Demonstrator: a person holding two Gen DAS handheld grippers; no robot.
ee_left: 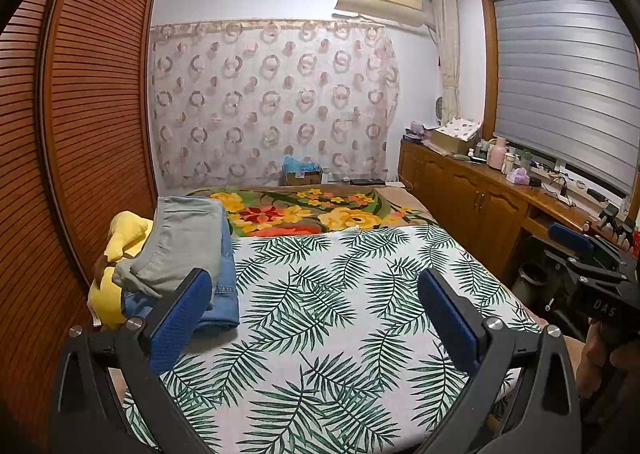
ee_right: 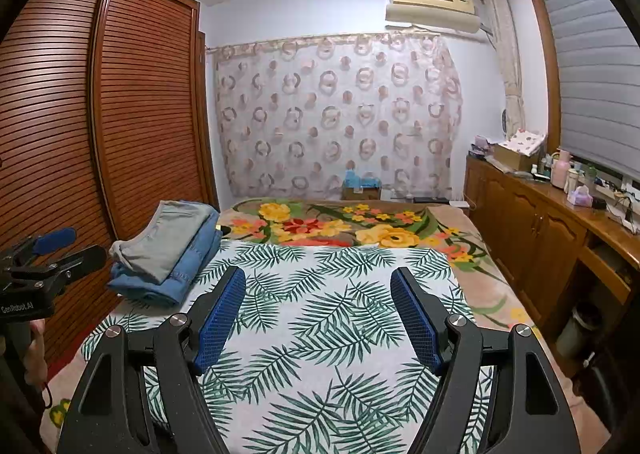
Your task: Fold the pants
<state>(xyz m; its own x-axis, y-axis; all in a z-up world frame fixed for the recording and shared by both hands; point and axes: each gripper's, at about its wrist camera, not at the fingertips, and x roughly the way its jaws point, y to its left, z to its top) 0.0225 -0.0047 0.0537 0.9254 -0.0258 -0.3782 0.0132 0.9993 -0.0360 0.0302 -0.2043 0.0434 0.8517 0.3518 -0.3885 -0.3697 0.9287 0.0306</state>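
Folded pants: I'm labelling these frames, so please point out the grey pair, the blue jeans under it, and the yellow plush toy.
grey pants (ee_right: 172, 238), right wrist view, top face.
blue jeans (ee_right: 192, 266), right wrist view, side of fold.
yellow plush toy (ee_left: 126, 232), left wrist view, upper part.

Left gripper: jaws spread wide, nothing between the blue pads, angled slightly downward.
Right gripper: likewise wide apart and empty (same downward tilt).
Hand: wrapped around the right gripper's handle.

The leaf-print sheet on the bed lies bare ahead, with folded pants stacked at its far left corner beside the wardrobe.
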